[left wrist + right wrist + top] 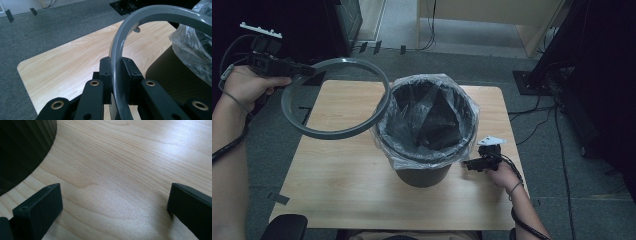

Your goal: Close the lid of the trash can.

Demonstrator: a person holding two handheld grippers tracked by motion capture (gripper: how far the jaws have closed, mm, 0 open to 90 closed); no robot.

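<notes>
A dark grey bin (424, 172) lined with a clear plastic bag (428, 117) stands in the middle of the wooden table (347, 175). My left gripper (302, 71) is shut on the rim of a grey plastic ring (337, 133), which hangs tilted in the air over the table's left half, its right side touching the bag. In the left gripper view the ring (120, 57) runs up between the two pads, with the bag (195, 50) at the right. My right gripper (468, 164) rests low at the bin's right, jaws wide open over bare wood, the bin's ribbed wall (22, 150) to its left.
Grey carpet surrounds the table. Dark furniture stands at the back left and far right, and cables (542, 125) lie on the floor right of the table. A black chair part (284, 227) sits at the table's near left corner.
</notes>
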